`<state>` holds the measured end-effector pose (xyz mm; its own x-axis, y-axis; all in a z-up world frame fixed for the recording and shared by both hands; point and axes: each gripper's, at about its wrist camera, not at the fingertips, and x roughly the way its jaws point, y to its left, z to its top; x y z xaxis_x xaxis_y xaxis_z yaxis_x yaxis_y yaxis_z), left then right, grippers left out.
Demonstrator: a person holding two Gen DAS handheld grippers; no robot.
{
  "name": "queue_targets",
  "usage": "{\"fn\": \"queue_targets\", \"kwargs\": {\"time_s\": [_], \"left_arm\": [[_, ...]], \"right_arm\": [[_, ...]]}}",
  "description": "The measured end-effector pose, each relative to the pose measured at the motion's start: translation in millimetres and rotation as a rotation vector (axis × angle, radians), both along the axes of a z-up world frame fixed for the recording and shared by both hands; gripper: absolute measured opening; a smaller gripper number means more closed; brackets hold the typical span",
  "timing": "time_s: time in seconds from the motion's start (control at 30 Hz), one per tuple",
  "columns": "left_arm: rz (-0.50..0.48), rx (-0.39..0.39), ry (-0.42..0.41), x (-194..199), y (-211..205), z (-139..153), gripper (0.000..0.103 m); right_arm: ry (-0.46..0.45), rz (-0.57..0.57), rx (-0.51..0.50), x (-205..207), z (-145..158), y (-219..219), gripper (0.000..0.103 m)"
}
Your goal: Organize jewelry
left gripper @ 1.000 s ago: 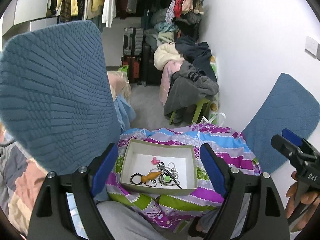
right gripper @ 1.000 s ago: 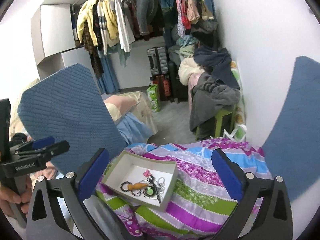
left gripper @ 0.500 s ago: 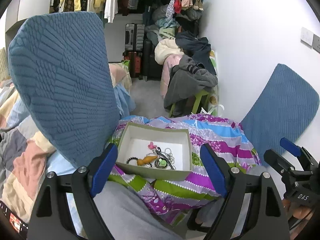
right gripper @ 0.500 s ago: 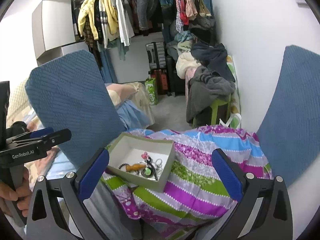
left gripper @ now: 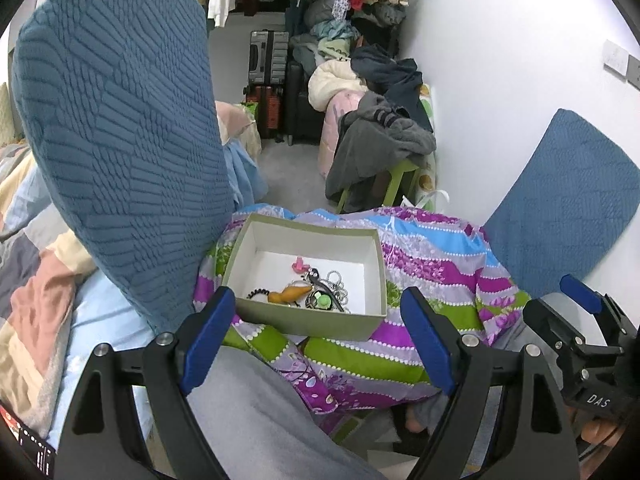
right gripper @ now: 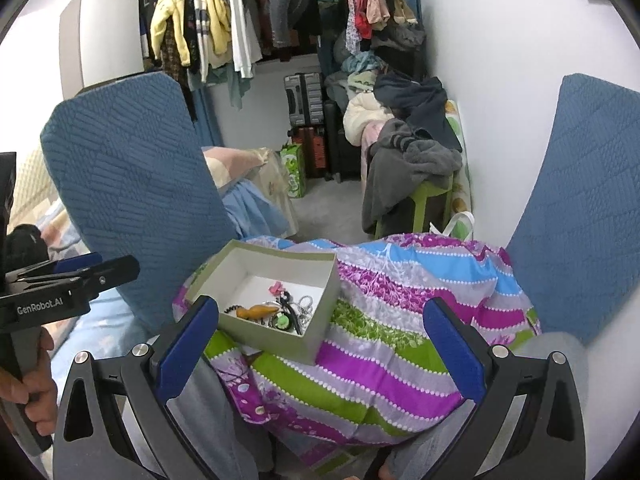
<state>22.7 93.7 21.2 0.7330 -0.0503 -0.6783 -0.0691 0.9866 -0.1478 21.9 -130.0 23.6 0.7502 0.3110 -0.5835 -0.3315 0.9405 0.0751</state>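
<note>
1. Cluttered bedroom around you: a striped quilt (left gripper: 432,264) in purple, green and blue covers your lap, and on it sits the open cardboard box (left gripper: 308,322) that holds the jewelry.
2. Inside the box, on its white floor, the pieces lie bunched toward the near wall: an orange pendant (left gripper: 289,293), a black beaded bracelet (left gripper: 258,292) just left of it, a small green round piece (left gripper: 322,300), a pink piece (left gripper: 300,266) farther back, and a tangle of silver chain (left gripper: 334,280) on the right. Which pieces touch in the tangle is too fine to tell.
3. Your left gripper (left gripper: 316,340) hangs in front of the box with its blue-padded fingers (left gripper: 208,332) wide apart and nothing between them; the box's near wall shows in the gap.
4. Your right gripper (right gripper: 320,356) is likewise spread wide and empty, its fingers (right gripper: 452,352) over the quilt, with the box toward its left finger.
5. Each gripper appears at the edge of the other's view, gripped by your hand (right gripper: 28,392).
6. Two blue textured cushions stand either side of the quilt: a large one (left gripper: 116,140) to the left, beside the box, and another (left gripper: 560,204) against the white wall on the right.
7. Beyond, a green stool (right gripper: 428,200) carries heaped dark clothes, suitcases (right gripper: 306,100) stand behind it, and garments hang from a rail (right gripper: 208,32).
</note>
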Motion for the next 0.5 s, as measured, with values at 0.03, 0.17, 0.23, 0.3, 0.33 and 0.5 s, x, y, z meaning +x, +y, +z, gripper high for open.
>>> {"fn": "queue_targets", "kwargs": {"time_s": [0.03, 0.17, 0.23, 0.3, 0.33, 0.5], "left_arm": [[0.002, 0.000, -0.001, -0.8, 0.4, -1.6, 0.084], [0.016, 0.025, 0.007, -4.0, 1.0, -5.7, 0.084], [0.014, 0.026, 0.008, -4.4, 1.5, -7.4, 0.084], [0.020, 0.027, 0.007, -3.9, 1.5, -9.2, 0.084], [0.026, 0.031, 0.012, -3.2, 1.0, -10.1, 0.084], [0.008, 0.026, 0.021, 5.0, -3.9, -20.2, 0.084]], "right_arm": [[0.005, 0.002, 0.004, 0.2, -2.4, 1.0, 0.103], [0.012, 0.002, 0.002, 3.3, -10.6, 4.1, 0.103], [0.016, -0.003, 0.006, 5.5, -15.1, 4.9, 0.103], [0.027, -0.014, 0.009, 8.4, -20.6, 4.8, 0.103], [0.033, -0.015, 0.009, 9.7, -22.8, 4.7, 0.103], [0.046, -0.033, 0.004, 11.1, -33.4, 1.2, 0.103]]}}
